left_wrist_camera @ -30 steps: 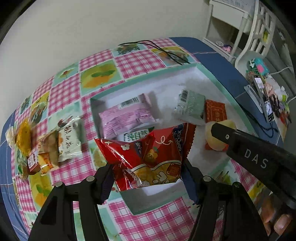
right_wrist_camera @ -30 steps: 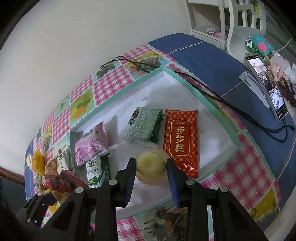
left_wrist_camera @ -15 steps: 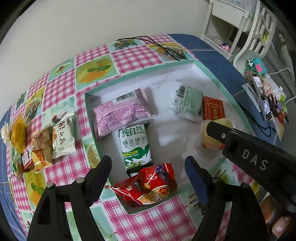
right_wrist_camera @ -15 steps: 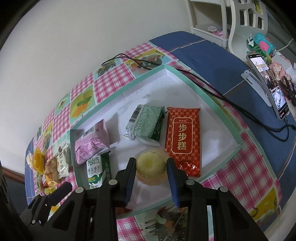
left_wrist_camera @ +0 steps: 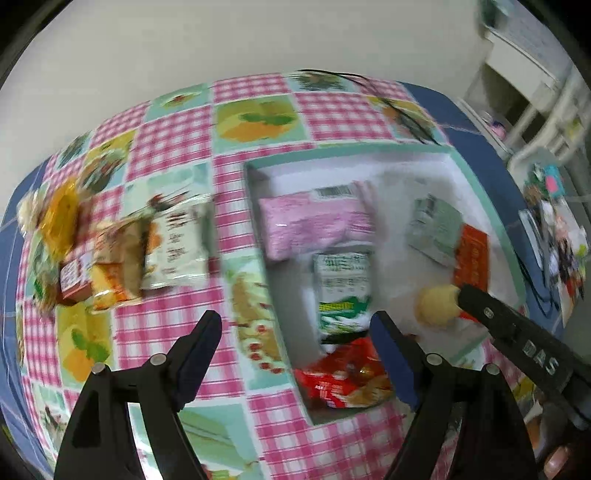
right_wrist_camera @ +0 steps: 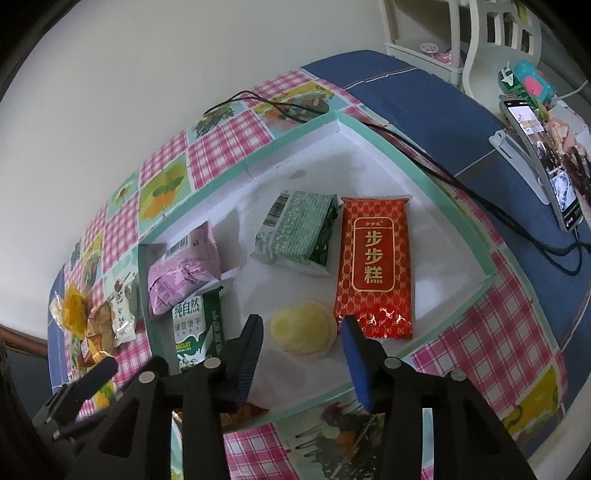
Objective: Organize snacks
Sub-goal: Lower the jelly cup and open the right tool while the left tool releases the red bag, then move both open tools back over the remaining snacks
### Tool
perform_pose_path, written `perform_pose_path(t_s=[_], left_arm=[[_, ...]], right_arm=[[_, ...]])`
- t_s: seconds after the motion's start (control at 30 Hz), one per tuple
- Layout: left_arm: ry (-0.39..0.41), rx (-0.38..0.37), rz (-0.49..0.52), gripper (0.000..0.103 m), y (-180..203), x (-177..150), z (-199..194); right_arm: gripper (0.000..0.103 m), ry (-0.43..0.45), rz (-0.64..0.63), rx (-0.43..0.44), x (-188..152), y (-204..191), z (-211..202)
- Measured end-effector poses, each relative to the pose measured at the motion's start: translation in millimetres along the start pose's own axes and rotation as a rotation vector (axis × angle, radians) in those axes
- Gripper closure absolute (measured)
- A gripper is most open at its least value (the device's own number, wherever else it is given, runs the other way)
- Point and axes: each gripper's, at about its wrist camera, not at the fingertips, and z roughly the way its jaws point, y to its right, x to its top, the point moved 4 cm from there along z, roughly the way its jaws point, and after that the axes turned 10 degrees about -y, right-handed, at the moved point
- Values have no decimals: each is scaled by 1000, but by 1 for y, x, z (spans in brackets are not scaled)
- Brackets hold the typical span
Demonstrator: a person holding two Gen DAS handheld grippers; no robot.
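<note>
A white tray with a teal rim [right_wrist_camera: 240,169] holds a pink pack [right_wrist_camera: 184,269], a green biscuit carton [right_wrist_camera: 190,325], a green pack [right_wrist_camera: 299,232], a long red pack [right_wrist_camera: 373,266] and a round yellow cake [right_wrist_camera: 301,328]. My right gripper [right_wrist_camera: 300,321] straddles the cake; its jaws are opening and small gaps show at both pads. My left gripper [left_wrist_camera: 295,317] is open and holds nothing, above the tray's left rim [left_wrist_camera: 332,153] and the checked cloth. A red snack bag [left_wrist_camera: 343,376] lies in the tray's near corner. Several loose snacks [left_wrist_camera: 177,251] lie on the cloth to the left.
A black cable [right_wrist_camera: 443,173] runs along the tray's far side to a phone on a stand [right_wrist_camera: 546,166]. A white chair and shelf [right_wrist_camera: 480,33] stand beyond the blue cloth [right_wrist_camera: 424,96]. A pale wall lies behind the table.
My left gripper let go of the red bag, which now lies in the tray's near corner, and it swung left. My right jaws have parted from the yellow cake.
</note>
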Motion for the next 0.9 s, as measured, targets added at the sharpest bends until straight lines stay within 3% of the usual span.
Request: perform_pose_path(t_s=[0.13,0.2,0.27,0.47,0.6,0.9], left_arm=[[18,45,-110,8,-34,3,-2],[32,63,-156,7,-51,4,-5],[49,74,-194,3,-65,5,-9],[53,113,-212,1,-87,3,-13],[43,119,-218,1,-97,-1,-12],[77,130,-213,1,-120,-3,-19]], right_arm=[[43,2,-33,-26,-4,-10,-1],[28,7,-59,-41,-6,-19,-2],[21,15,-91,-62,-9,-28,-3],[15,27,-179,-118,-17,-52,0],[2,32,-219,-145,-24,-63,3],[0,63,-278,-192,-35,-82,4]])
